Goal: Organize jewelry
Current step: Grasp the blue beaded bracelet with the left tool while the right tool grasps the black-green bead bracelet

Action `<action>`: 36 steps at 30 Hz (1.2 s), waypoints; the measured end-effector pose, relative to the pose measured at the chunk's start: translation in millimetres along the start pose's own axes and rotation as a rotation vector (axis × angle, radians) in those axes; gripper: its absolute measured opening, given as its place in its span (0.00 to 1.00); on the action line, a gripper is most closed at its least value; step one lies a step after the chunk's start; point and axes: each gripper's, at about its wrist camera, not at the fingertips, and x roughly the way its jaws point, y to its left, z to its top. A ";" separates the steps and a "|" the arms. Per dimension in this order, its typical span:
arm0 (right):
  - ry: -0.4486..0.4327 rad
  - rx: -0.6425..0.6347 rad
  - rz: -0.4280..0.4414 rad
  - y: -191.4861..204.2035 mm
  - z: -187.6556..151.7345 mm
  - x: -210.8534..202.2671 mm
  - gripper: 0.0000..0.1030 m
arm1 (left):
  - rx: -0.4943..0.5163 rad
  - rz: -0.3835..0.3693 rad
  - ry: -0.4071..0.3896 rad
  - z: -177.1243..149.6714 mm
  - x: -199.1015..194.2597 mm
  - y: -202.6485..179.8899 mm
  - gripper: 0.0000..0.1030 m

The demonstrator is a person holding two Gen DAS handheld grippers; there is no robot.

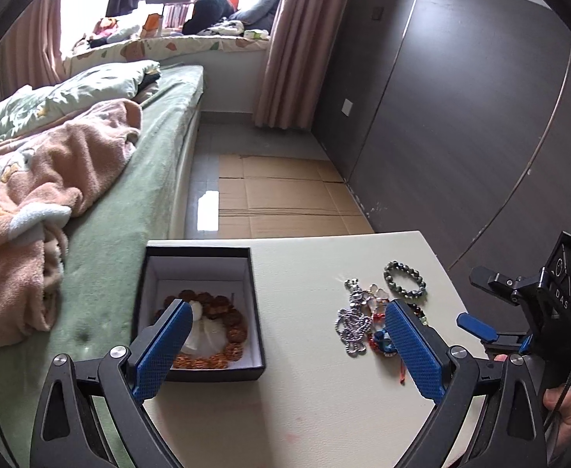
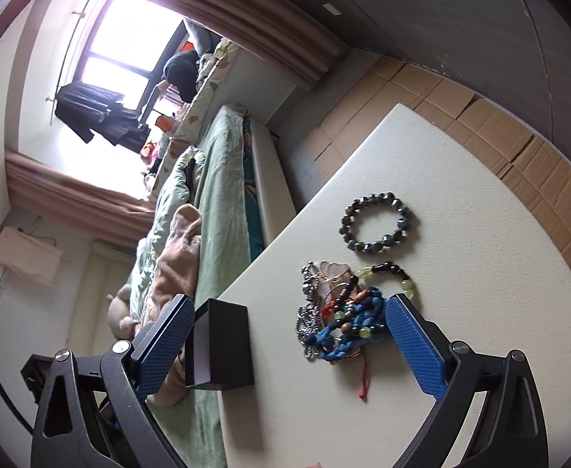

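We see a cream-white table [image 1: 324, 409] carrying a black box [image 1: 257, 292] with a white lining, and in it a ring of reddish-brown beads [image 1: 232, 331]. To the right lie a dark grey-green bead bracelet [image 2: 379, 222], a silver chain [image 1: 350, 325] and a blue braided cord [image 2: 359, 327] with yellow-green beads. Both grippers' pads [image 1: 414, 355] are blue with a fine cross-hatch. The far bed [image 1: 137, 202] is pale green under a peach-pink blanket [image 1: 51, 179].

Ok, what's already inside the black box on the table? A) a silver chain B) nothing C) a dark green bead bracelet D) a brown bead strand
D: the left wrist view shows a brown bead strand coiled in the black box, while the dark green bead bracelet and the silver chain lie out on the table.
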 end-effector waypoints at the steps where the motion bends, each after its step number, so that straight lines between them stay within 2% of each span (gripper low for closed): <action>1: 0.000 0.003 -0.002 -3.3 0.8 -2.2 0.97 | 0.009 -0.010 0.006 0.4 4.0 -6.1 0.96; 4: -0.013 0.023 0.000 -13.7 2.2 -11.5 0.97 | 0.021 -0.040 0.037 0.6 18.0 -22.4 0.89; 6: -0.024 0.029 -0.010 -20.4 2.8 -16.5 0.97 | 0.024 -0.063 0.064 -0.6 28.0 -31.6 0.71; 8: -0.012 0.031 -0.044 -28.1 2.8 -15.5 0.97 | 0.013 -0.078 0.091 -2.5 38.4 -39.7 0.63; 10: 0.001 0.048 -0.062 -38.2 2.6 -13.0 0.97 | 0.002 -0.113 0.112 -6.1 48.3 -46.9 0.62; 12: 0.023 0.076 -0.058 -48.2 2.6 -9.9 0.97 | 0.002 -0.130 0.137 -10.1 58.0 -55.6 0.53; 15: 0.036 0.086 -0.057 -56.9 2.3 -6.9 0.94 | 0.004 -0.135 0.187 -16.6 75.9 -66.9 0.44; 18: 0.069 0.099 -0.032 -62.0 0.5 -0.8 0.81 | -0.029 -0.142 0.229 -23.6 89.4 -67.9 0.43; 20: 0.101 0.119 -0.012 -66.0 -1.9 6.2 0.80 | -0.056 -0.137 0.250 -27.1 97.9 -66.5 0.43; 22: 0.110 0.133 -0.005 -70.5 -3.7 8.4 0.73 | -0.069 -0.138 0.265 -30.7 105.1 -65.7 0.37; 25: 0.106 0.155 0.003 -73.7 -4.8 8.8 0.70 | -0.067 -0.121 0.282 -35.8 115.7 -66.8 0.29; 27: 0.106 0.174 0.011 -74.6 -5.8 9.7 0.67 | -0.058 -0.122 0.287 -38.6 121.0 -68.6 0.15; 29: 0.124 0.190 0.031 -74.5 -7.9 13.4 0.64 | -0.052 -0.115 0.286 -41.0 122.6 -69.5 0.10; 33: 0.148 0.197 0.042 -69.1 -12.8 21.1 0.59 | -0.030 -0.130 0.234 -38.3 111.2 -72.2 0.09; 36: 0.159 0.225 0.041 -70.0 -14.3 30.0 0.45 | -0.022 -0.144 0.220 -33.7 104.6 -74.0 0.09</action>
